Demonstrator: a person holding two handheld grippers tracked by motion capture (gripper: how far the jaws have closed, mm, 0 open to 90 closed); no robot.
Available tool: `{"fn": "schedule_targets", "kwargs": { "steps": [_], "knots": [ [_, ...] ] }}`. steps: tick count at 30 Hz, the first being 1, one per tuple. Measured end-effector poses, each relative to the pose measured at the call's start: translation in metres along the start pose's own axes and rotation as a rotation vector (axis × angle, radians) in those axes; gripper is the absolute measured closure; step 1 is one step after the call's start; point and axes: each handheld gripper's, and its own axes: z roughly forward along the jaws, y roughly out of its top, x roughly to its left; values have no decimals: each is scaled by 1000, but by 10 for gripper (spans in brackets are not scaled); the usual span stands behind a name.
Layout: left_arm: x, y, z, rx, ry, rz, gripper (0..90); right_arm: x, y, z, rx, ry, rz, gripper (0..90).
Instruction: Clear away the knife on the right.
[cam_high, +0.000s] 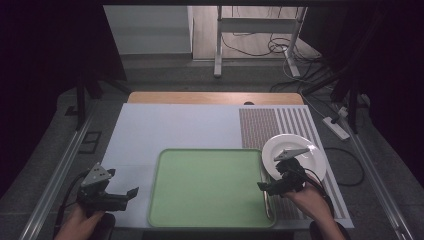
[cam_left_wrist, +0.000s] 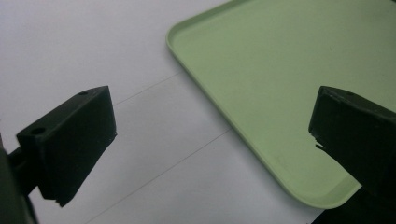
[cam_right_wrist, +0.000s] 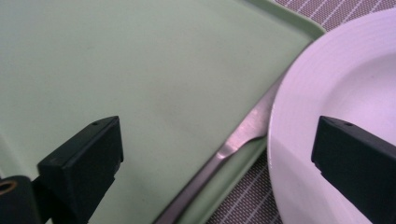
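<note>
Green tray (cam_high: 210, 185) lies centred on the white table (cam_high: 165, 130). Metal utensil handle (cam_right_wrist: 233, 144) runs along its right edge, partly beneath the white plate (cam_high: 310, 150). Left gripper (cam_high: 131, 192) and right gripper (cam_high: 264, 186) are both spread, holding nothing.

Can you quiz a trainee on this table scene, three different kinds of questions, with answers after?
1. True or false: the white plate sits in the middle of the green tray.
2. Which gripper is nearer the plate: A left, B right?
3. Fill in: a metal utensil lies along the tray's edge, beside the ____.

Key: 1 false, the plate rests on the striped mat at the tray's right. 2 B. 3 plate.
</note>
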Motion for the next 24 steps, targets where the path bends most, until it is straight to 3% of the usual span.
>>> {"fn": "schedule_targets", "kwargs": {
  "steps": [5, 15, 24],
  "knots": [
    [0, 0, 0, 0, 0, 0, 10, -1, -3, 1, -9, -32, 6, 0],
    [0, 0, 0, -1, 0, -1, 10, 2, -3, 0, -9, -51, -24, 0],
    [0, 0, 0, 0, 1, 1, 10, 4, -12, -10, -24, -68, -10, 0]
  ]
}}
